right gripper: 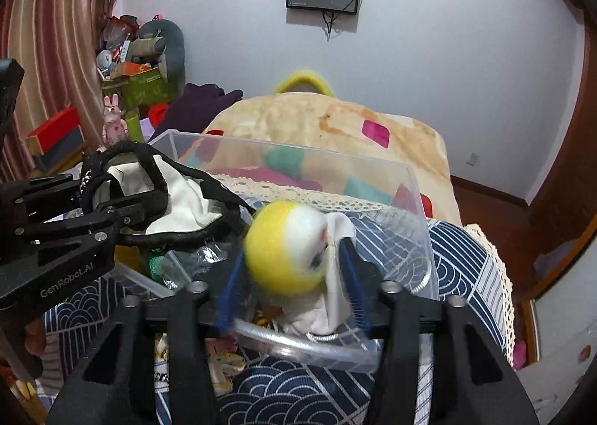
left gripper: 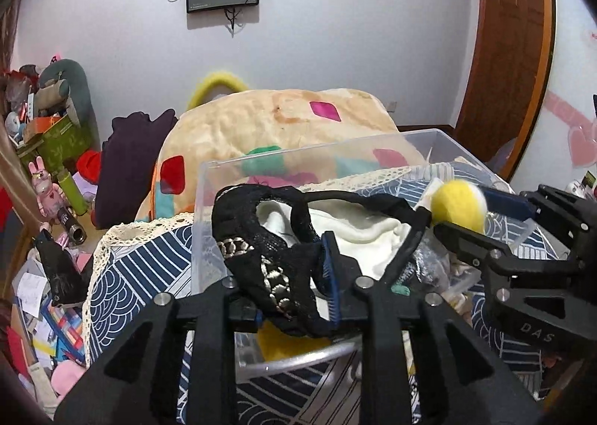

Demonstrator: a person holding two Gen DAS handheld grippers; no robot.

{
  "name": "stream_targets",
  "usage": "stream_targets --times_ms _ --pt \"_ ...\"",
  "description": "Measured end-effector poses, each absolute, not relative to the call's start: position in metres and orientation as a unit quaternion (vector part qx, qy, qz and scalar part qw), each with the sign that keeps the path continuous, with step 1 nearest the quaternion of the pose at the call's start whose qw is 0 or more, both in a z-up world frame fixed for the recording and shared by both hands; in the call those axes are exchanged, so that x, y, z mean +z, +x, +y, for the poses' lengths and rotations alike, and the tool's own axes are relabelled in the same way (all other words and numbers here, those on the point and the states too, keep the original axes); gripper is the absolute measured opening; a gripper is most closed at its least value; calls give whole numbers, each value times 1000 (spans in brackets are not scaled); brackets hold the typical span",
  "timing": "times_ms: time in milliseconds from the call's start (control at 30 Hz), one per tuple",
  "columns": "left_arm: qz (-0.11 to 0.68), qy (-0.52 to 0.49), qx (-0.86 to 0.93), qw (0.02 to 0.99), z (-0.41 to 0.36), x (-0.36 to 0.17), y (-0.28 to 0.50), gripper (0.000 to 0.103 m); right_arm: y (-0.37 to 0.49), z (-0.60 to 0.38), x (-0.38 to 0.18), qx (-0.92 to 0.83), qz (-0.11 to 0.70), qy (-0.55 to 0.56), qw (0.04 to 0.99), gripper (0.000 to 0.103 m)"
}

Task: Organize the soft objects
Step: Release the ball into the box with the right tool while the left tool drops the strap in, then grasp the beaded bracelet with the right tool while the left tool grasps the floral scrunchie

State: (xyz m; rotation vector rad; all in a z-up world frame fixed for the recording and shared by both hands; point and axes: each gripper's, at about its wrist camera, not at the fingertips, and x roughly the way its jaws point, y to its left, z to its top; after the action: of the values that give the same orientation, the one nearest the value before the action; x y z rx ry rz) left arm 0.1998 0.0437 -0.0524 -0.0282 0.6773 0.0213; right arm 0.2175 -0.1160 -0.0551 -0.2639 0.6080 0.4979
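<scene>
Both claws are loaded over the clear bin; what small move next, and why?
Probably lower the right claw slightly and release the yellow-and-white plush ball: it hangs over the clear bin, while the left claw is tangled in the black lace garment.

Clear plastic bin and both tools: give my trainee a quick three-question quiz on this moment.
1. True or false: the left tool holds a black lace garment.
2. What does the right tool hold: A) a yellow and white plush ball, B) a pink rabbit toy, C) a folded towel?
3. What do both tools hang over?

Key: 1 true. 2 A, the yellow and white plush ball. 3 the clear plastic bin, which sits on a blue wave-patterned cloth.
</scene>
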Motion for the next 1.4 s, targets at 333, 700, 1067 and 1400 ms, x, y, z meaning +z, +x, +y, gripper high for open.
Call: stream_targets --times_ms 333,700,1067,1400 --pt "321 -5 9 947 43 -42 178 59 196 -135 -48 239 270 -130 924 63" --pt "285 -6 20 958 42 -23 136 98 168 -158 -33 259 242 -100 930 70" --pt "327 6 -25 945 20 -61 106 98 147 -164 -67 267 273 -108 918 70" --pt "354 8 -55 933 -4 -89 119 69 134 -169 -97 272 309 -100 906 70"
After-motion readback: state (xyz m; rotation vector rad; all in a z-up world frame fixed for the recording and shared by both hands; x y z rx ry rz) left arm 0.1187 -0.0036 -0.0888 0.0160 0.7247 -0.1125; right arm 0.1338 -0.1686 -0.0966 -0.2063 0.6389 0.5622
